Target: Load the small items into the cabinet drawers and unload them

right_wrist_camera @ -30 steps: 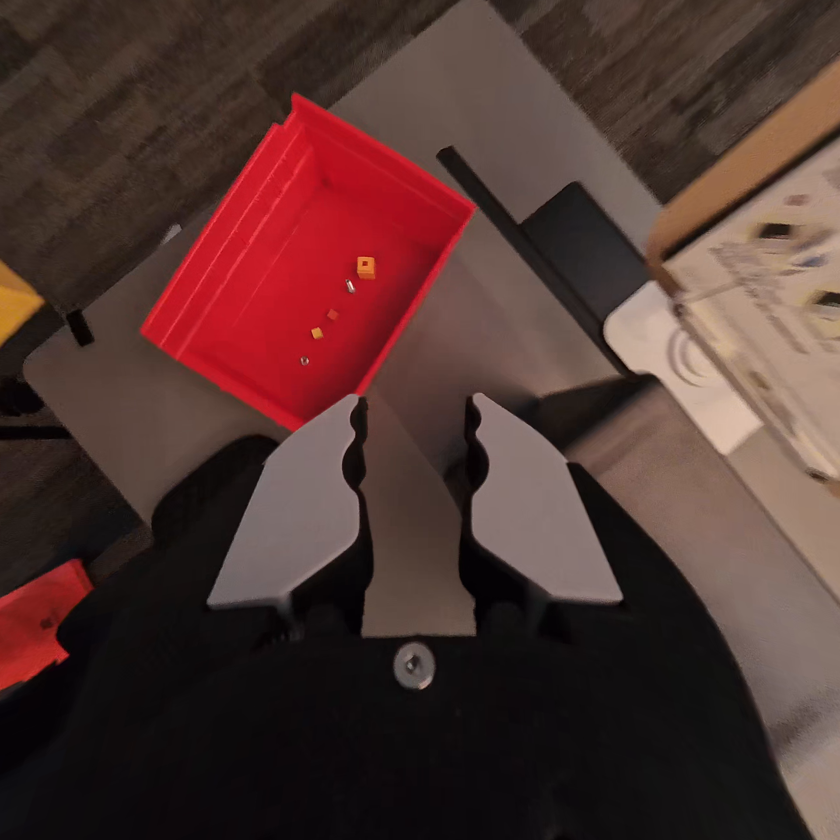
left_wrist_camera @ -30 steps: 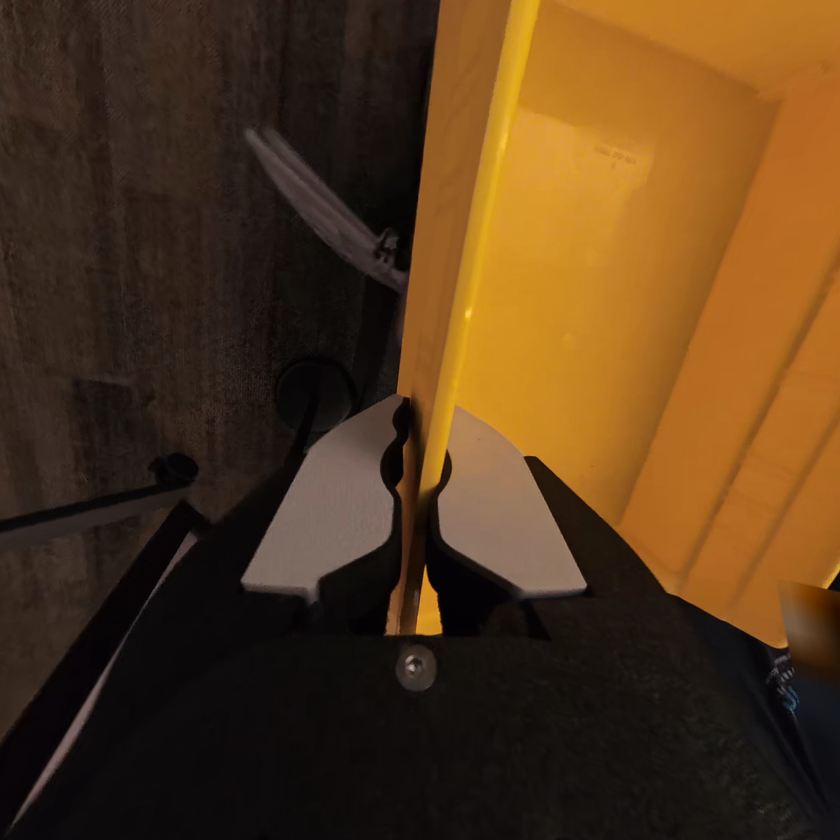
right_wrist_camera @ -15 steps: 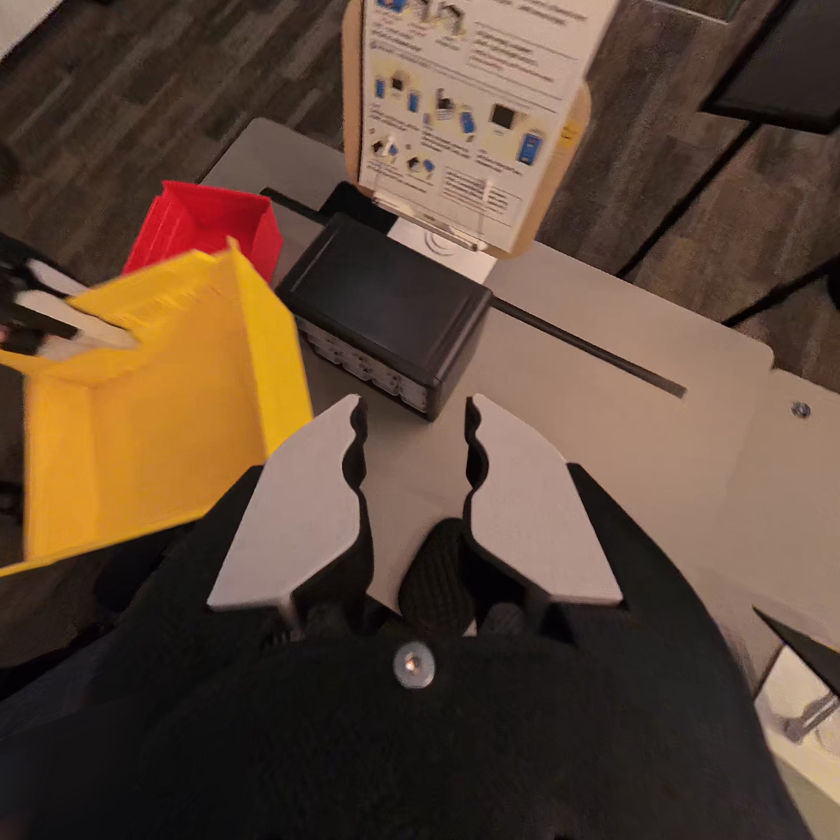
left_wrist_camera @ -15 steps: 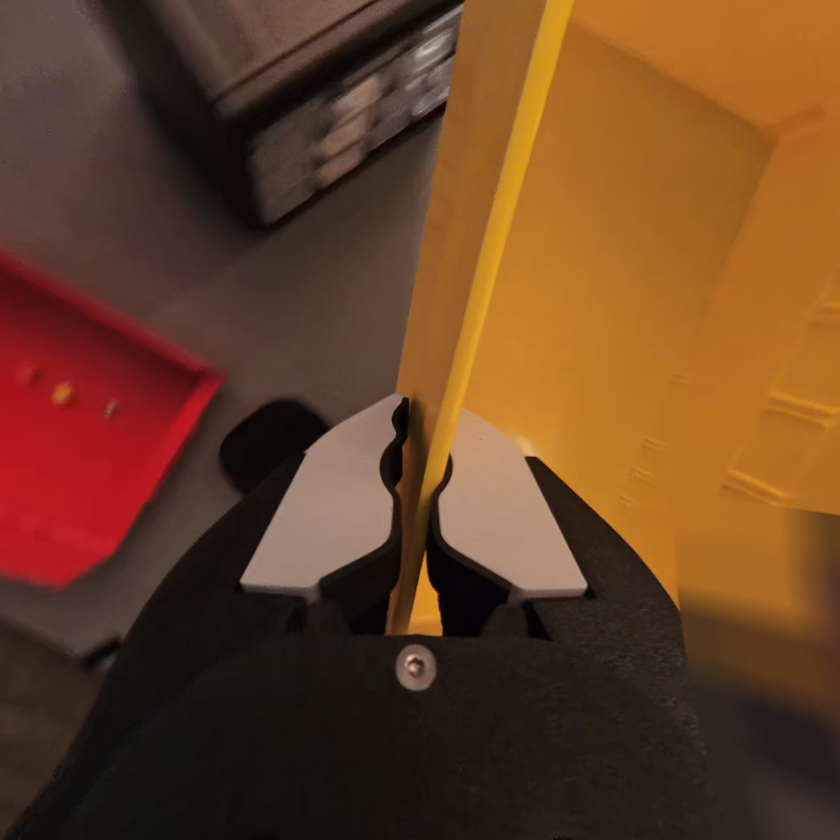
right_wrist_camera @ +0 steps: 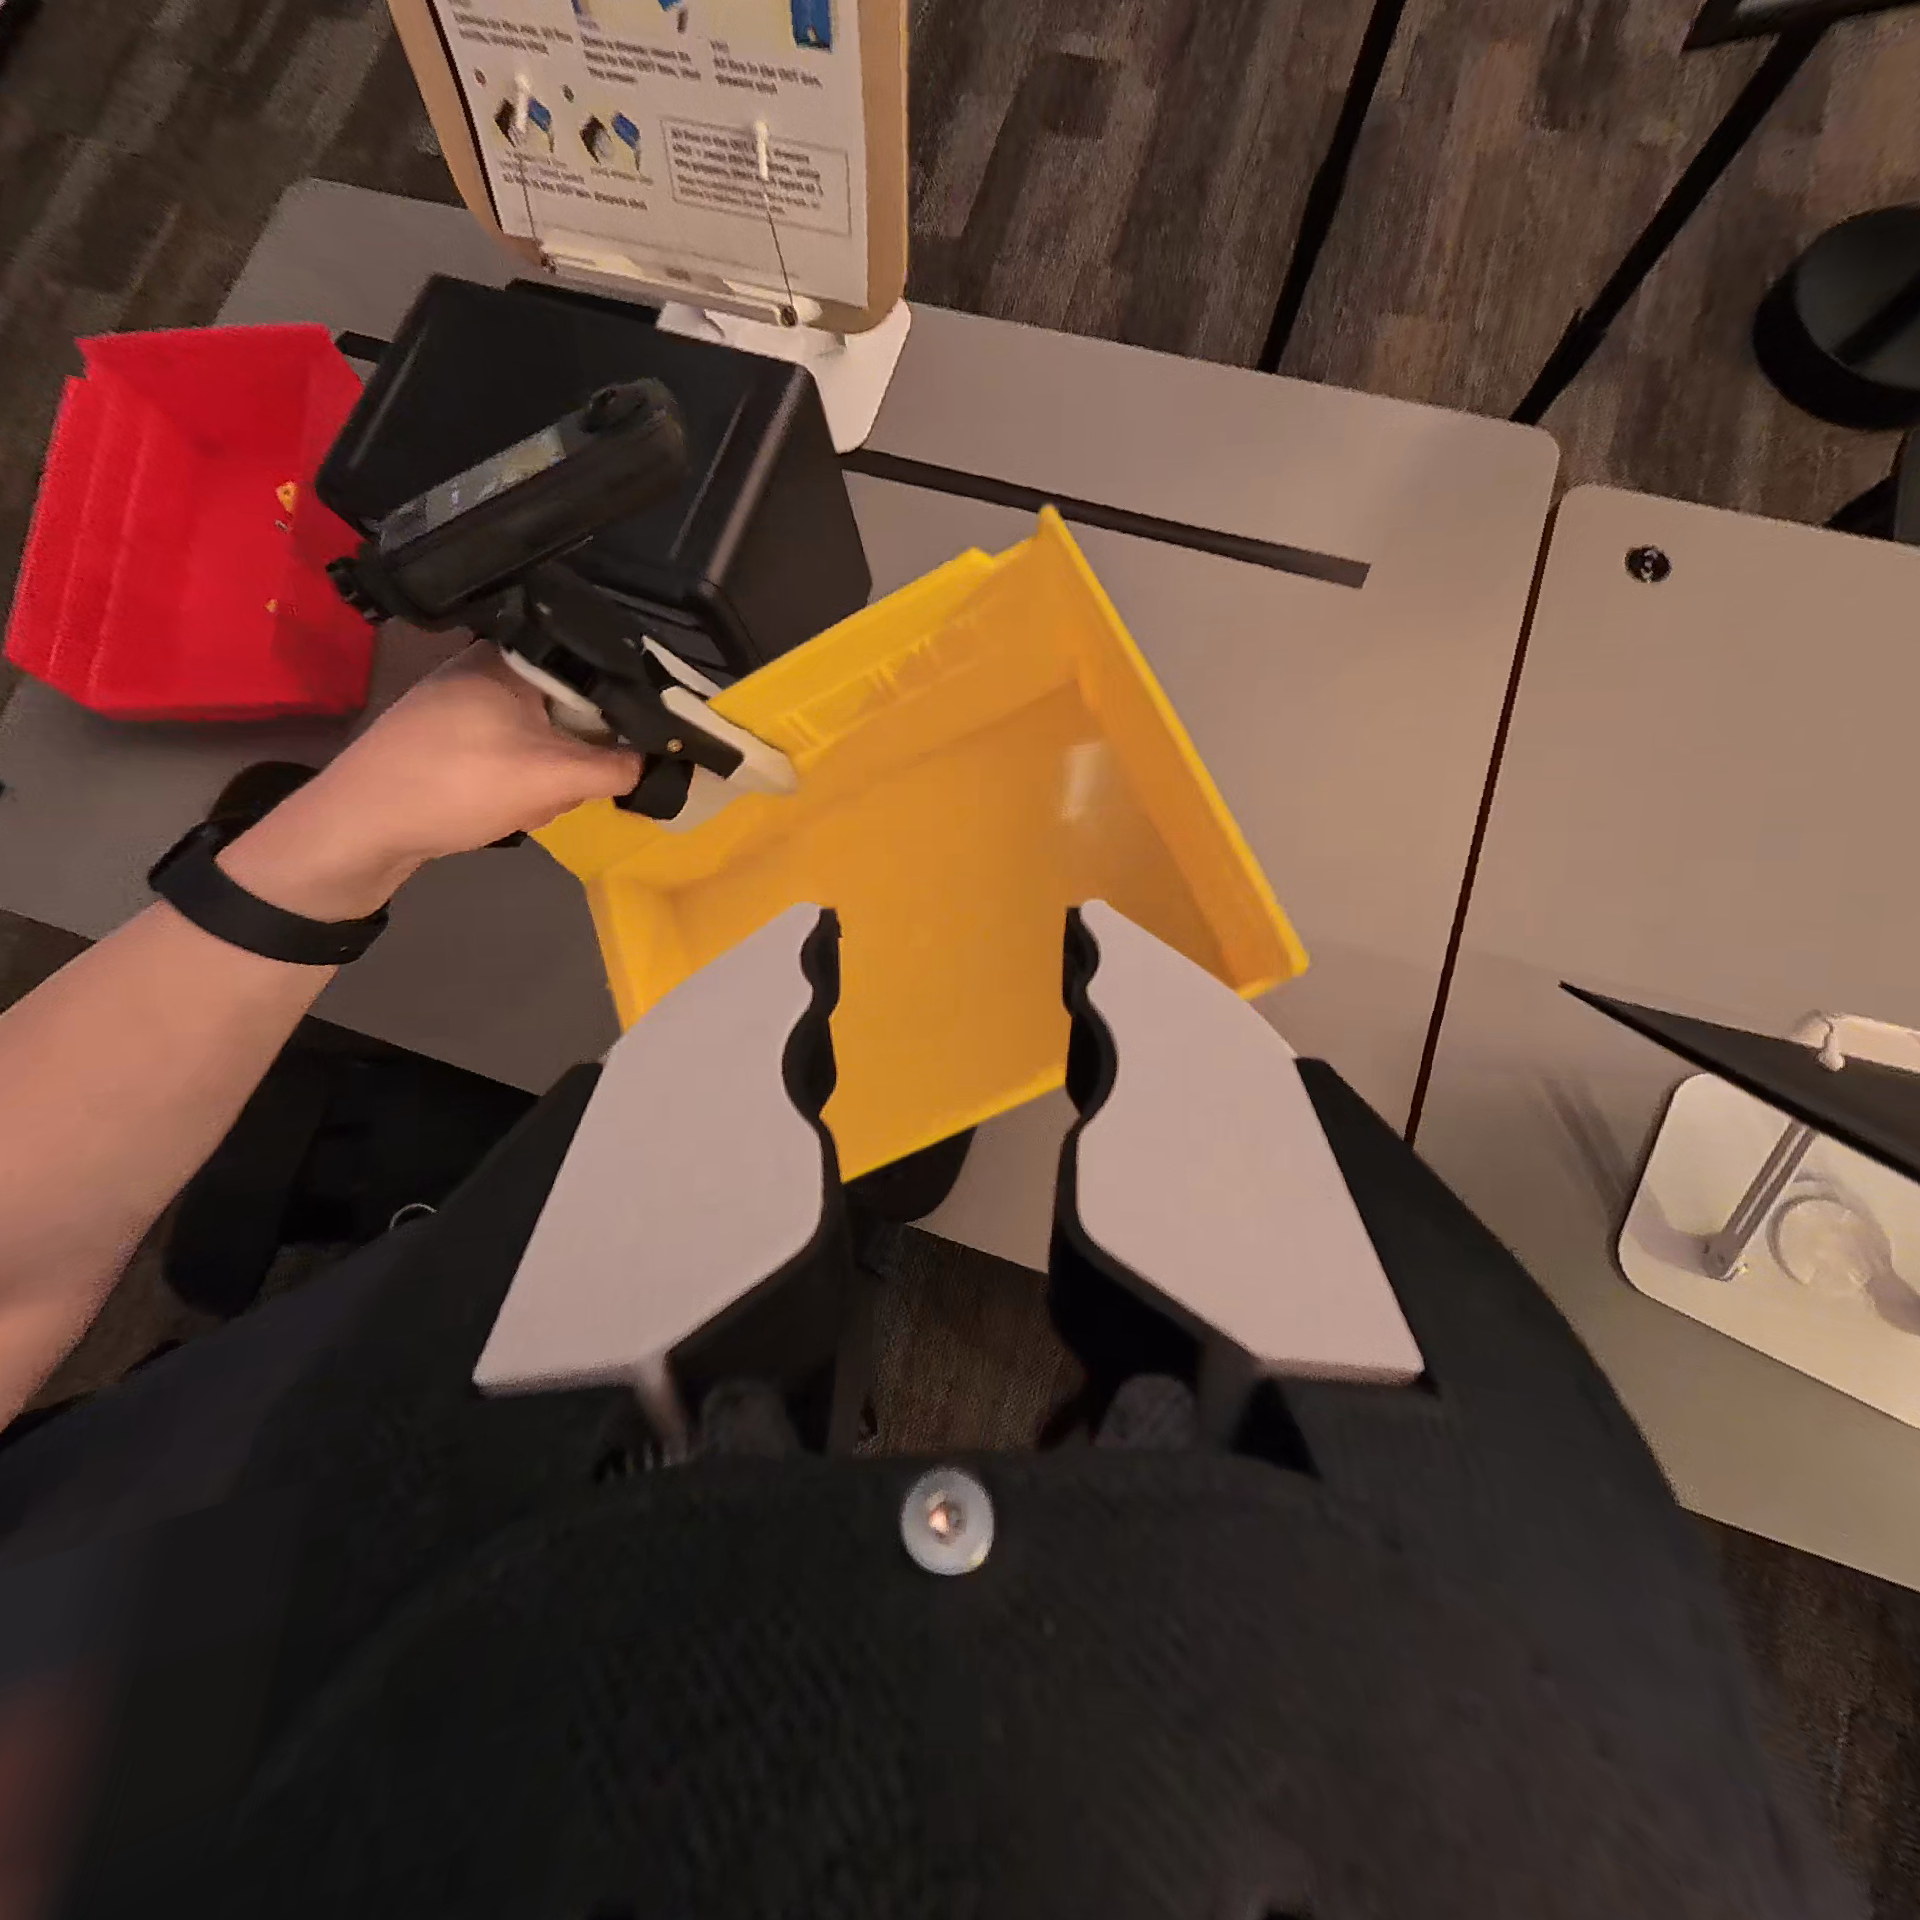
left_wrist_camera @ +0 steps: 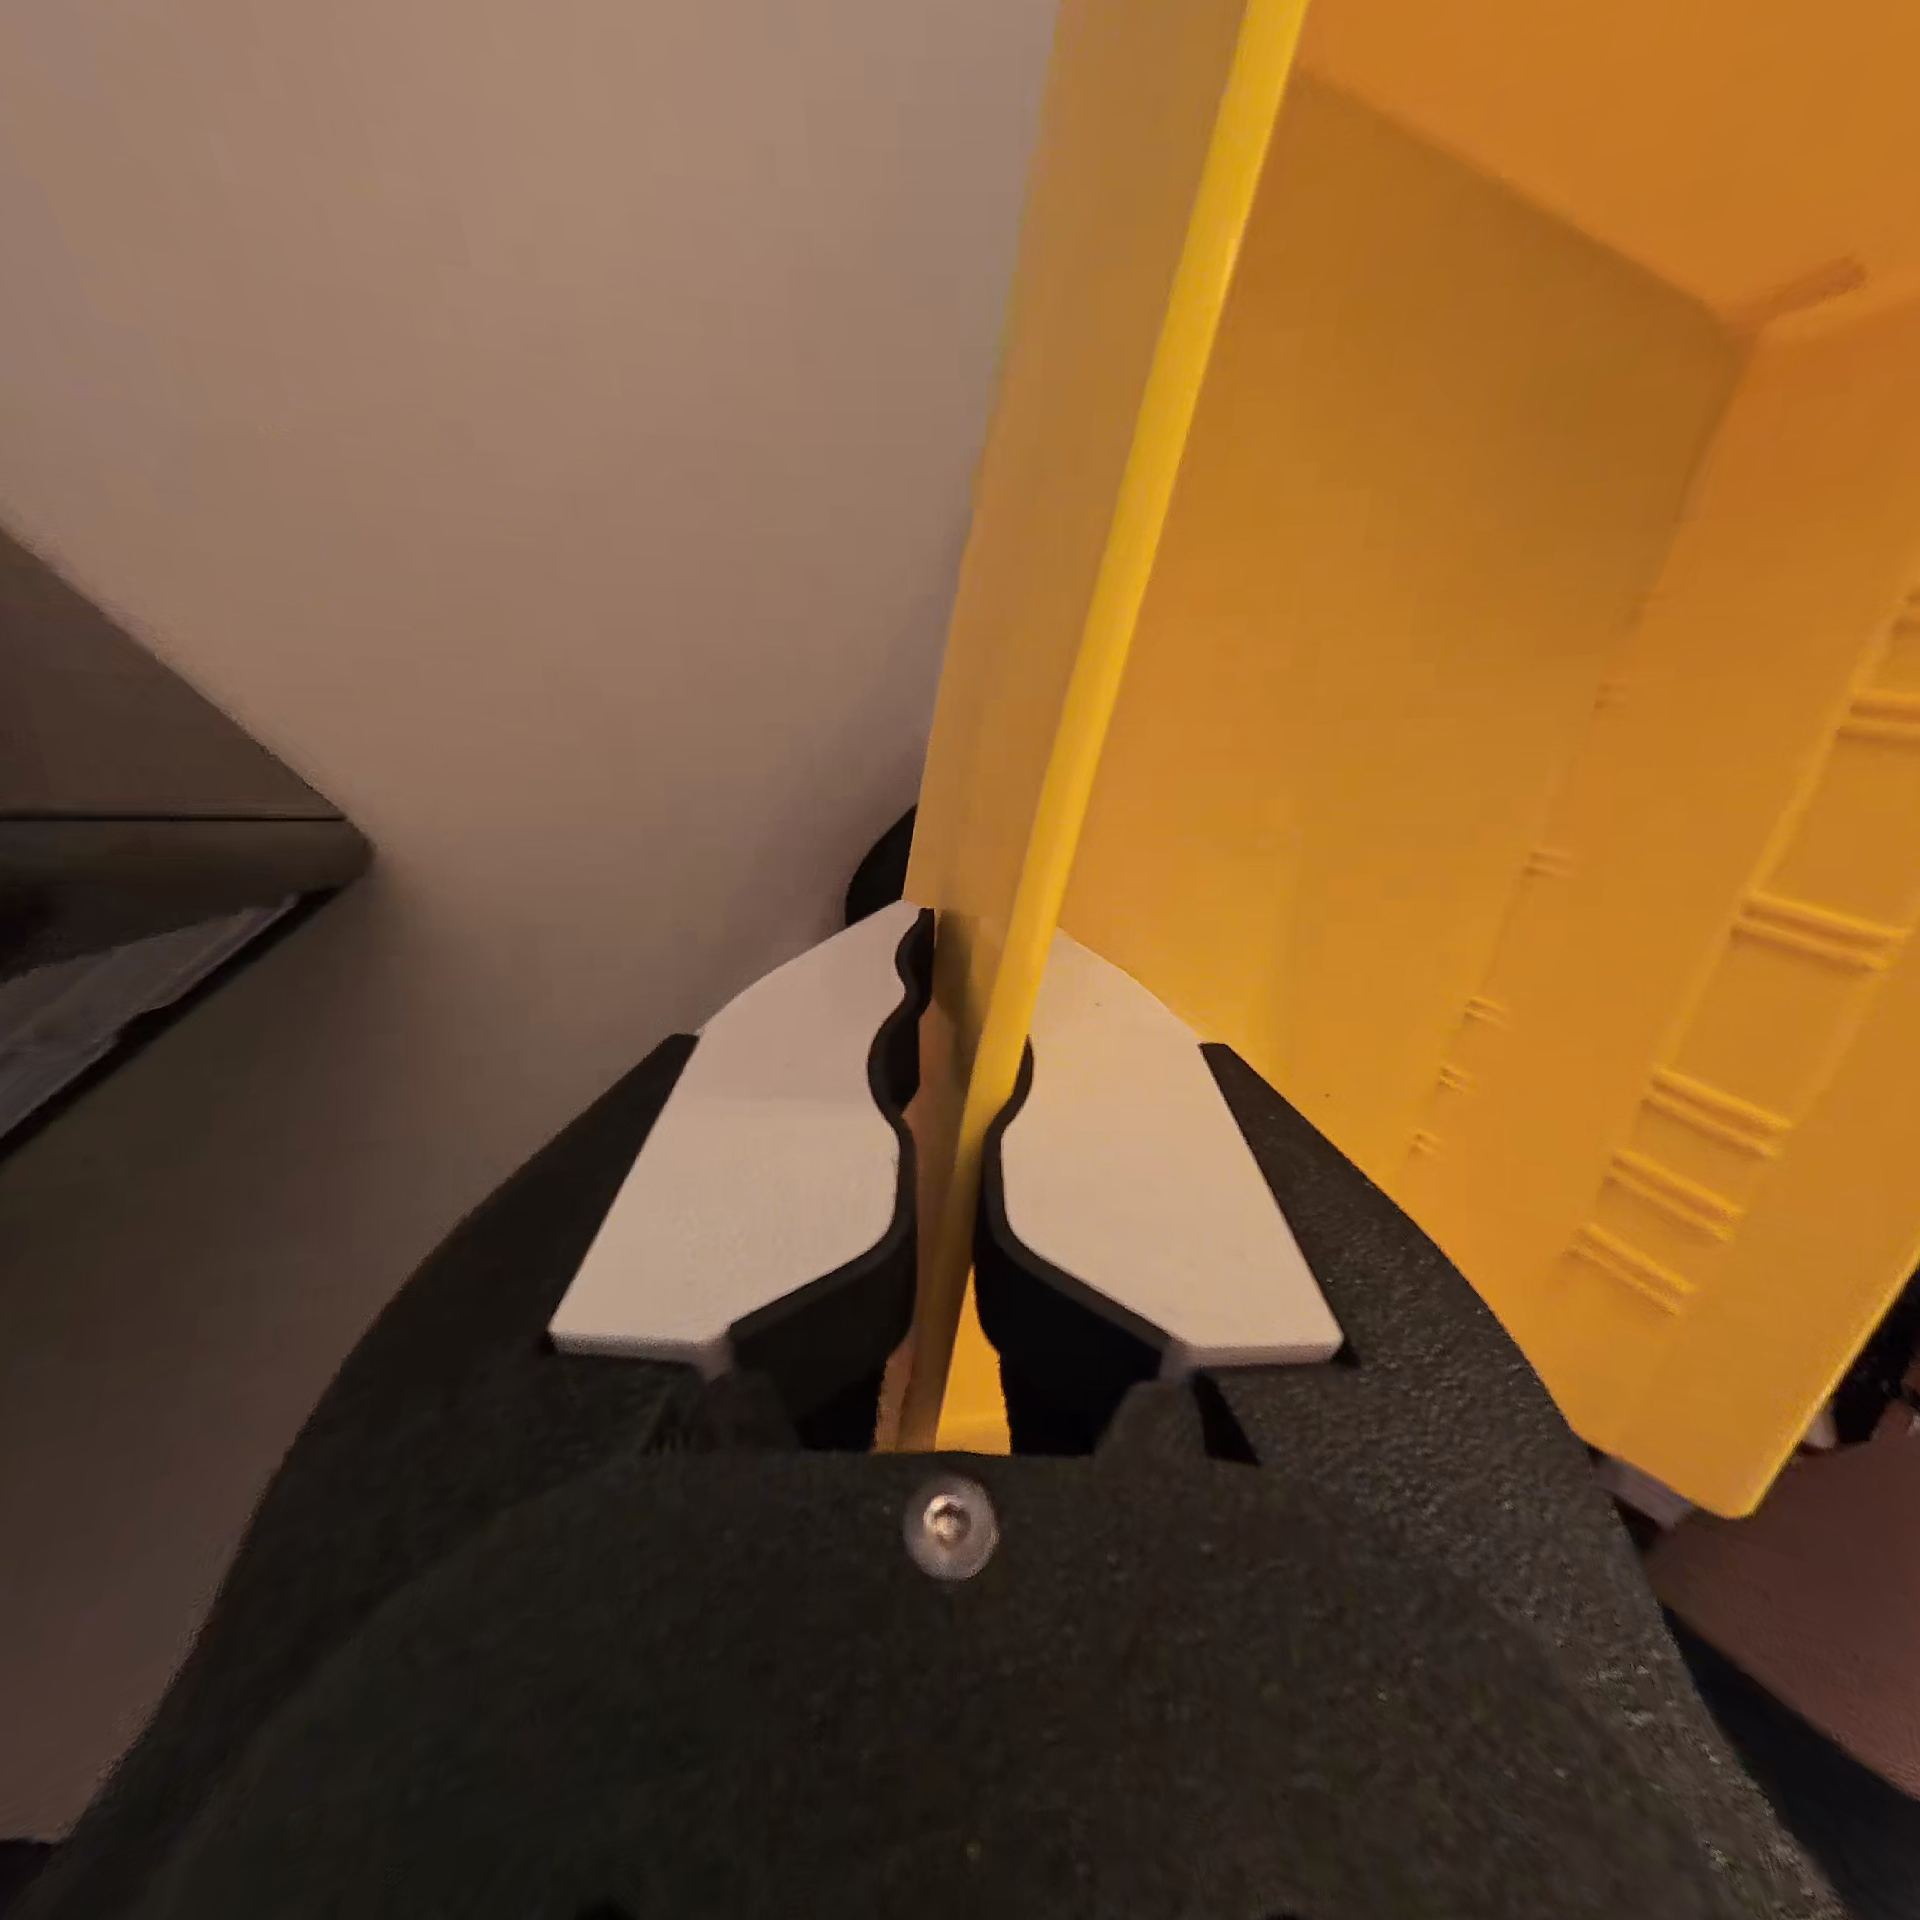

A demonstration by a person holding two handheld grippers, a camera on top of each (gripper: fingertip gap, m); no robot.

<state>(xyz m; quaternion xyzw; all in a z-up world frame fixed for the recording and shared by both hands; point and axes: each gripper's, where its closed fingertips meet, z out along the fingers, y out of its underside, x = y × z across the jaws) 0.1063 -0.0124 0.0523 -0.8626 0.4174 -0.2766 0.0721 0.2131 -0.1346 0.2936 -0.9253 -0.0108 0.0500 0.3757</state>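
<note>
My left gripper is shut on the side wall of an empty yellow bin and holds it tilted over the grey table. In the right wrist view the left gripper clamps the bin's left wall, and the yellow bin hangs over the table's front edge. My right gripper is open and empty, above and in front of the bin. A red bin with several small items stands at the far left. The black drawer cabinet stands behind the left gripper.
An upright instruction board on a white base stands behind the cabinet. A second grey table adjoins on the right, with a white stand on it. A person's hand and forearm with a black wristband reach in from the left. Across from one pair of fingers to the other is roughly 30 cm.
My left gripper has swung the yellow bin to the right, over the table in front of the cabinet. My right gripper has stayed open while its view shifted from the red bin to above the yellow bin.
</note>
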